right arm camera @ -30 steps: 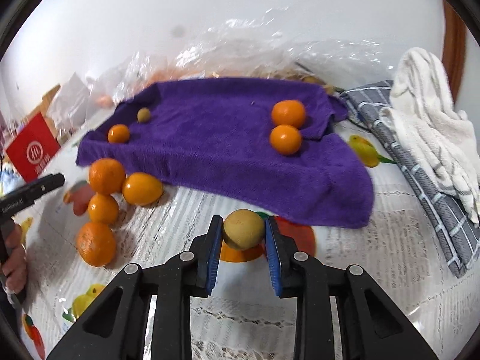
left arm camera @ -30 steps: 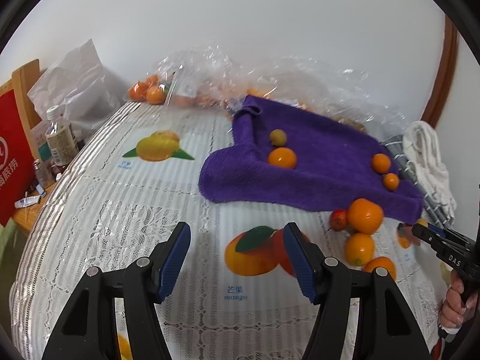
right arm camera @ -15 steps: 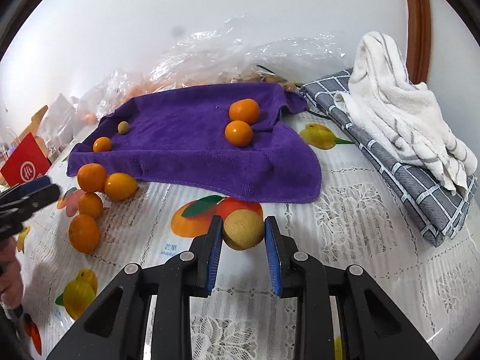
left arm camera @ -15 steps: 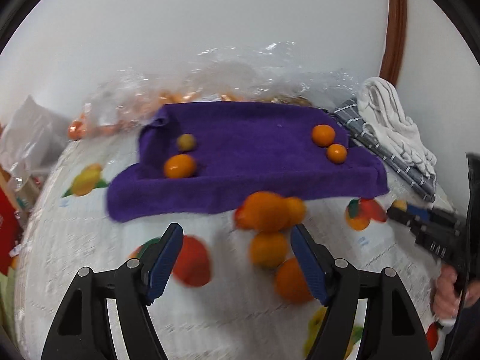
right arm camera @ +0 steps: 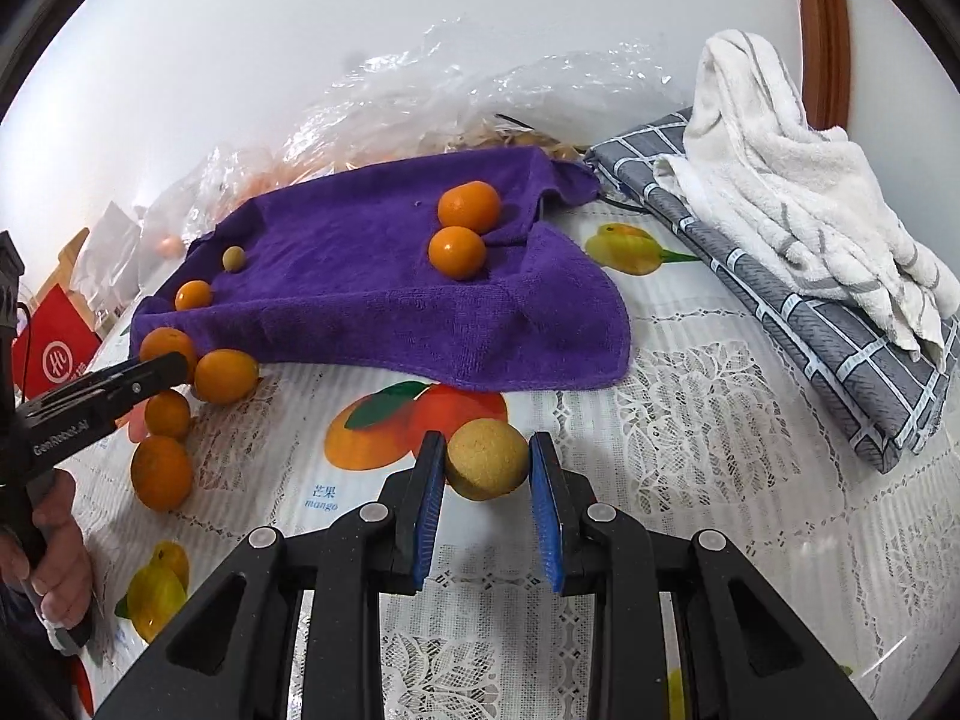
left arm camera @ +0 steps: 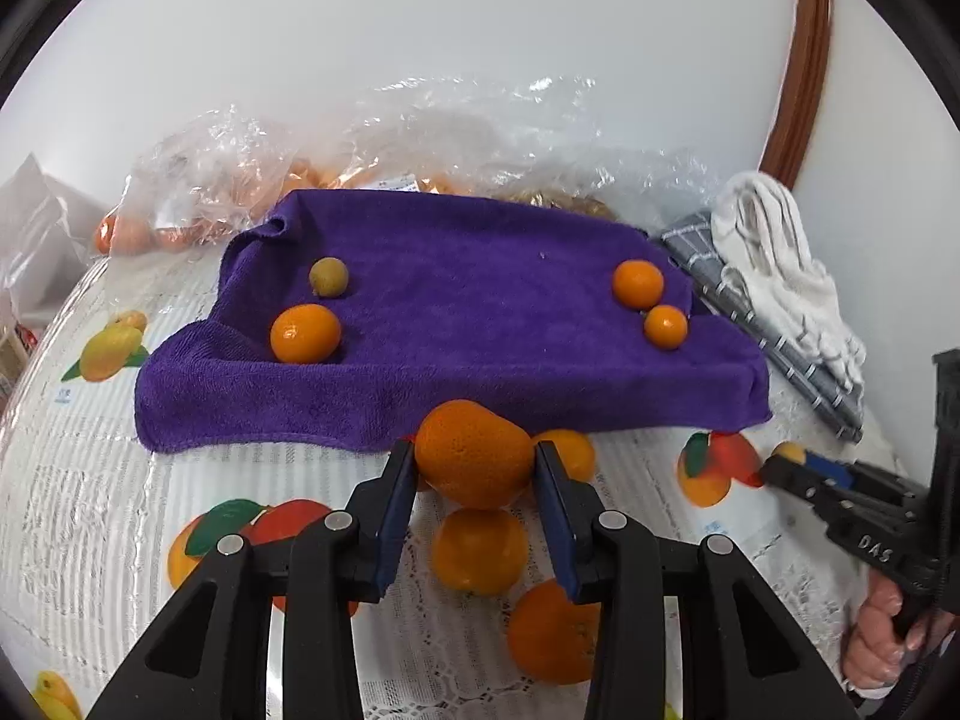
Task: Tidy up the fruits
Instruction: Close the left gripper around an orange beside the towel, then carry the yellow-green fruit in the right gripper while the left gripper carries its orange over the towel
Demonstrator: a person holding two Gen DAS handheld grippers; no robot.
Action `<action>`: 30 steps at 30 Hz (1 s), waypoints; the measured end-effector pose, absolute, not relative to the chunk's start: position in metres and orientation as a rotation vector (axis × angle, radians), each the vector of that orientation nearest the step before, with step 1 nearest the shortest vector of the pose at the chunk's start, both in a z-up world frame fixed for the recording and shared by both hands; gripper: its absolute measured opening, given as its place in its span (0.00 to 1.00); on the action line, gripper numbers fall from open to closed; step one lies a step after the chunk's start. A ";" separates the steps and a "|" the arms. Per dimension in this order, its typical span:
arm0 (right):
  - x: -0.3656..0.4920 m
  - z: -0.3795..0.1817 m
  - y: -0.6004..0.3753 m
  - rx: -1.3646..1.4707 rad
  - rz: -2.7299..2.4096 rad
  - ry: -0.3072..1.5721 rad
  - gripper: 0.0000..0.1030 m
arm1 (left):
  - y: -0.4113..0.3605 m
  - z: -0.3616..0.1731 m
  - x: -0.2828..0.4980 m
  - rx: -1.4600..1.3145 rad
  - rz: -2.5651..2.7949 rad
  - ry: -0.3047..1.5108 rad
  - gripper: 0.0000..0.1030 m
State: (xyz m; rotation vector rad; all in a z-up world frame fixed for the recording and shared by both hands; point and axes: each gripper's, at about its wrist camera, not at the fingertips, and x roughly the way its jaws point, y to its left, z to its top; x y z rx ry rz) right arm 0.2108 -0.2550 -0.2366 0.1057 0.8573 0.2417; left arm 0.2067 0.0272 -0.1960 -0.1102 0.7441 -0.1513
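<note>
A purple towel lies on the table with two oranges at its right and an orange and a small yellow-green fruit at its left. My left gripper is closed around a large orange at the towel's front edge, above a cluster of several oranges. My right gripper is shut on a tan round fruit and holds it just in front of the towel. The left gripper shows in the right wrist view.
Clear plastic bags of fruit lie behind the towel. A white towel rests on a folded grey checked cloth at the right. A red box stands at the far left. The tablecloth has fruit prints.
My left gripper swung right and forward to the orange cluster and closed its jaws around the large orange. My right gripper drew back from the towel, still holding the tan fruit.
</note>
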 end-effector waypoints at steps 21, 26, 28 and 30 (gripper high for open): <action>0.203 -0.232 -0.259 0.131 0.247 0.824 0.27 | 0.041 -0.184 0.196 -0.121 -0.080 0.620 0.36; 0.202 -0.232 -0.261 0.154 0.265 0.819 0.27 | 0.046 -0.182 0.194 -0.141 -0.060 0.597 0.36; 0.201 -0.232 -0.262 0.158 0.260 0.813 0.27 | 0.048 -0.179 0.193 -0.150 -0.058 0.581 0.36; 0.201 -0.231 -0.263 0.163 0.261 0.807 0.27 | 0.050 -0.176 0.191 -0.153 -0.049 0.565 0.36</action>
